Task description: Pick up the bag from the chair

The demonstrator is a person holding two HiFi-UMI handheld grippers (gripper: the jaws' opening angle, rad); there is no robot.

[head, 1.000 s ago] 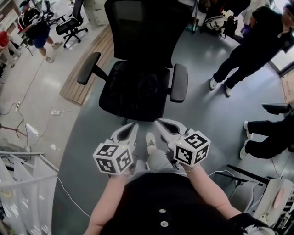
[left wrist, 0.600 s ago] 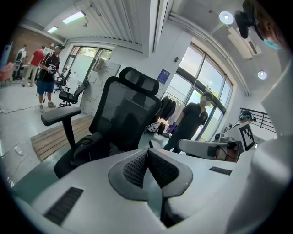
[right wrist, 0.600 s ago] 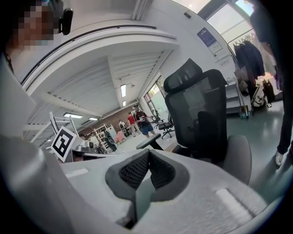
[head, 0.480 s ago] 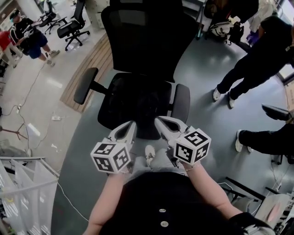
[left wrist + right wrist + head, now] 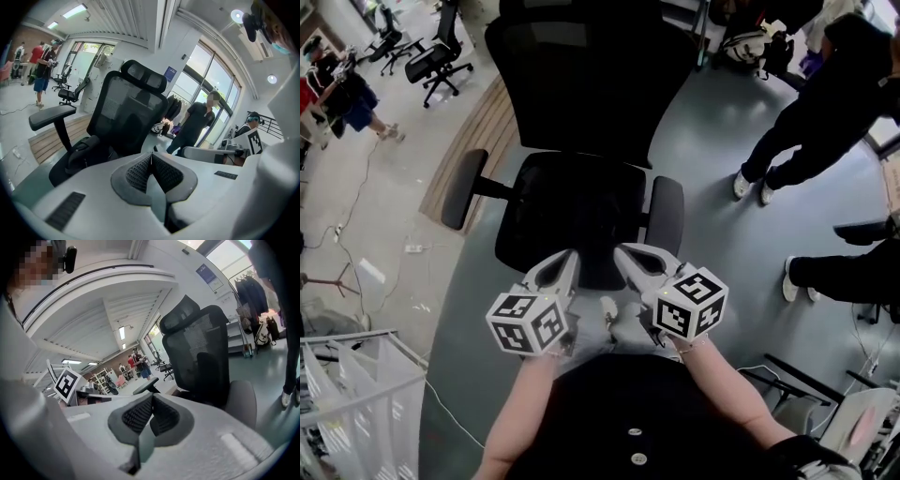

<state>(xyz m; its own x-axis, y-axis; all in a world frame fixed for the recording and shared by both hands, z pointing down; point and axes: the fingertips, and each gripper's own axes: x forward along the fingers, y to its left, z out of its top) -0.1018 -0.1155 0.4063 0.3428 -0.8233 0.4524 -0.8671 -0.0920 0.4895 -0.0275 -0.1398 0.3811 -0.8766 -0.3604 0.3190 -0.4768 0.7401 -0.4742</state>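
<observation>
Both your grippers are clenched and empty.
- Left gripper: pads pressed together at the tips, nothing between them.
- Right gripper: same, pads meeting, nothing held.

You're holding them side by side, low in front of you, both pointed at the chair. In the head view the tips overlap the seat's front edge. The gripper views show the chair ahead and apart from the jaws, with no contact.

Bag: dark and slumped on the chair seat, in front of the mesh backrest. In the left gripper view it lies just below the near armrest. In the head view it's black on a black seat, so I can't separate its outline there. The right gripper view doesn't show it clearly.

The chair faces you, with a headrest on top and an armrest on each side.

Around it:
- Grey floor.
- A wooden platform behind and to the left.
- A second office chair far left.
- A person in dark clothes standing right of the chair, well apart from it.
- A white rack at your lower left.
</observation>
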